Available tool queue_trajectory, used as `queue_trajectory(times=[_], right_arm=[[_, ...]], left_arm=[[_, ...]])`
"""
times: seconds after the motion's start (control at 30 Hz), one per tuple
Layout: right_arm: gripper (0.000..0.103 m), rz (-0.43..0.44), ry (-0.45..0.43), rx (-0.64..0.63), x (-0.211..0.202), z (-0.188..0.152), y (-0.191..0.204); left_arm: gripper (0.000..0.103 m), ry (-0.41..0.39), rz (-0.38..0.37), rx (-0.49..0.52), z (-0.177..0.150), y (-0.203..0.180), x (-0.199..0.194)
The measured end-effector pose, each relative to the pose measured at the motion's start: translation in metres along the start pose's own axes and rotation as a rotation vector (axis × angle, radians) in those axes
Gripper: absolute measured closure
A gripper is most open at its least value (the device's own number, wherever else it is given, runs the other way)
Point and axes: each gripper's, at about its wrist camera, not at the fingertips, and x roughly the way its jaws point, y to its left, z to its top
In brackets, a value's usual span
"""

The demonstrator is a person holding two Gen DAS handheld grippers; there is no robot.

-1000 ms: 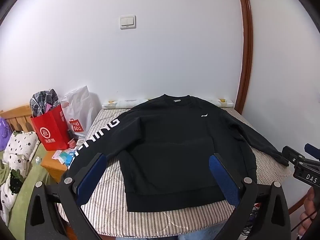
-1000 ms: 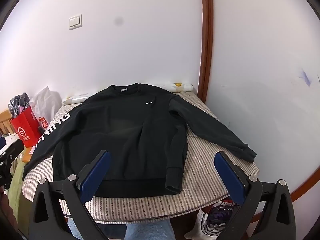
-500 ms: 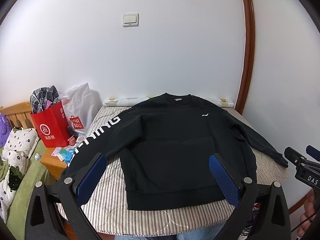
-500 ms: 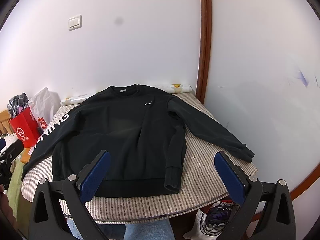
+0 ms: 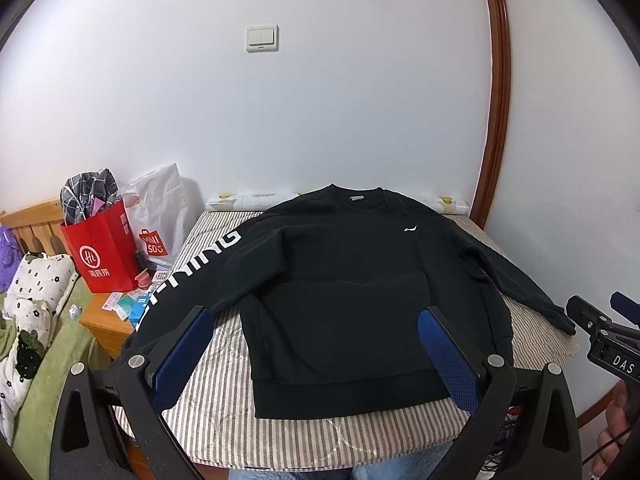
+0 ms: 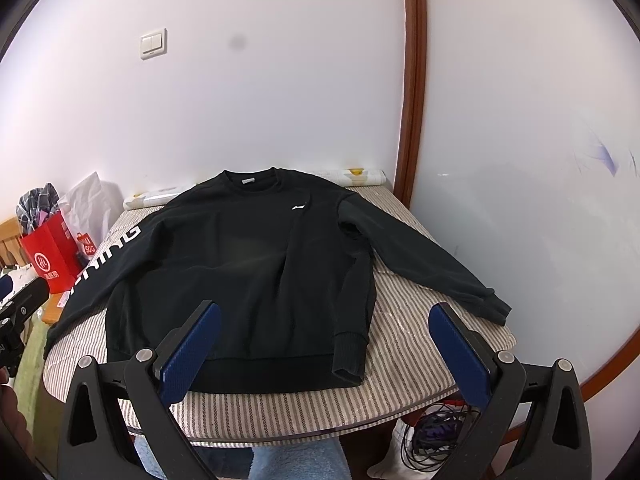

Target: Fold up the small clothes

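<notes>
Both tools raised slightly since earlier; nothing else moved.
Black long-sleeved cotton sweatshirt spread flat on striped counter; left tool and right tool held wide, empty.

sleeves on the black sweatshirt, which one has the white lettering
The left sleeve, running toward the red bag, carries big white letters down its length. The right sleeve, toward the wall, is plain black.
</notes>
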Motion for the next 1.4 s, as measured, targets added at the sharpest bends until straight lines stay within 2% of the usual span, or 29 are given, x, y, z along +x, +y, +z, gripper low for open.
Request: queue_trajectory(times=[0.8,1.1,1.4], right_arm=[[0.001,-0.001,-0.002,-0.004,-0.001,-0.002,0.003],[0.001,-0.006,0.003,-0.007,0.001,-0.002,0.004],[0.001,-0.004,0.009,-0.018,0.008,0.004,0.009]], left_arm=[[0.0,0.003,0.01,-0.013,-0.007,0.006,-0.003],[0.0,0.016,0.013,-0.025,-0.002,0.012,-0.002],[0.0,0.018,-0.014,-0.038,0.011,0.018,0.007]])
